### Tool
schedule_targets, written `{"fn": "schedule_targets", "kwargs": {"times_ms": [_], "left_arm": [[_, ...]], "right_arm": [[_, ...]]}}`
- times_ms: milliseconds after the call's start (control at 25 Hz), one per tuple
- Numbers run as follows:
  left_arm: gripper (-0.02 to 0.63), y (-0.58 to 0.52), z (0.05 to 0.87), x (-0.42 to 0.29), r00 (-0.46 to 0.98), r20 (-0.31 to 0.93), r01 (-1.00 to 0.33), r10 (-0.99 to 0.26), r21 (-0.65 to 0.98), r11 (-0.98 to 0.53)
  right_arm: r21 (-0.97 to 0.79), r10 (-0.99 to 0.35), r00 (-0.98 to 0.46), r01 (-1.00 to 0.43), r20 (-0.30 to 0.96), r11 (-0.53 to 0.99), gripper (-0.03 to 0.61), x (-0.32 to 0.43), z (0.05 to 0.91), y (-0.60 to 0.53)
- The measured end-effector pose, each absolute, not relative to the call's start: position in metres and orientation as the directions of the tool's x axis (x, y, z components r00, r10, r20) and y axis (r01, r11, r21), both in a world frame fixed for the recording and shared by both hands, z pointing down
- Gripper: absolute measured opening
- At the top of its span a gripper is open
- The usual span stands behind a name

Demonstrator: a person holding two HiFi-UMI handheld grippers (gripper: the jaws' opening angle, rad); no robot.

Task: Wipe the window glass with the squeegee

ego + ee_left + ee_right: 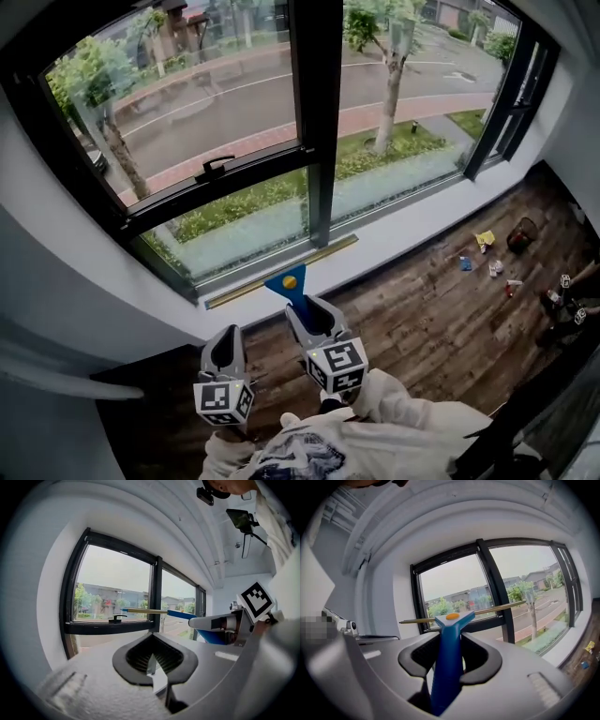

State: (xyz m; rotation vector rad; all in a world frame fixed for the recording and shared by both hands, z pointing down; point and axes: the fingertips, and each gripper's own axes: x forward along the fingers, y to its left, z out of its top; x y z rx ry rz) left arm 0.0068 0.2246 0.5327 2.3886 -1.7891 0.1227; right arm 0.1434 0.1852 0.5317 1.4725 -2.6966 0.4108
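- When we look down from the head view, we see the right gripper (314, 317) squeezing the blue handle of the squeegee (287, 281).
- From the right gripper view, the handle sits right between the two jaws. Both dark pads press on its sides.
- The top of the squeegee points away from us, at the window (317, 112).
- Its long yellow blade (246, 288) lies sideways, low down by the bottom edge of the left glass (234, 230), just above the white sill (403, 234).
- We cannot tell if the blade touches the glass.
- The left gripper (225, 336) is just beside the right one, on its left, a bit closer to us.
- From the left gripper view, its jaws meet at the tips and nothing sits between them.
- Each gripper has a cube (223, 401) with black and white squares at its back end.
- A black latch (216, 166) sits on the bar across the left side of the window.
- Outside we see trees, grass and a road.
- Under the sill is a dark wooden floor (422, 319).
- A few small things (485, 240) lie on the floor far to the right, well apart from the grippers.
- White sleeves (394, 412) show at the bottom of the head view.
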Motion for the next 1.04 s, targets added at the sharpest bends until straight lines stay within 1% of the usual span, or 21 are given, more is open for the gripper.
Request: {"fn": "schedule_targets", "kwargs": {"times_ms": [160,480,760,1040], "left_arm": [[-0.002,0.247,0.53,-0.012,0.28,0.16,-0.96,-0.947,0.062,-0.274],[-0.001,0.305,0.525,-0.051,0.216,0.16,-0.975,-0.963,0.092,-0.204],[0.0,0.318,0.523,-0.047,0.225,0.141,-0.973,-0.964,0.085,-0.214],[-0.001,0.31,0.528,-0.043,0.226,0.15,-0.972,-0.963,0.1,-0.212]], "right_arm": [[-0.192,-0.812,-0.559,-0.826,0.167,0.529,0.143,0.122,0.524,0.21],[-0.163,-0.763,-0.62,-0.785,0.182,0.598,0.143,0.083,0.524,0.267],[-0.151,-0.768,-0.614,-0.789,0.181,0.596,0.143,0.085,0.524,0.278],[-0.152,-0.767,-0.61,-0.793,0.199,0.59,0.143,0.089,0.531,0.269]]}}
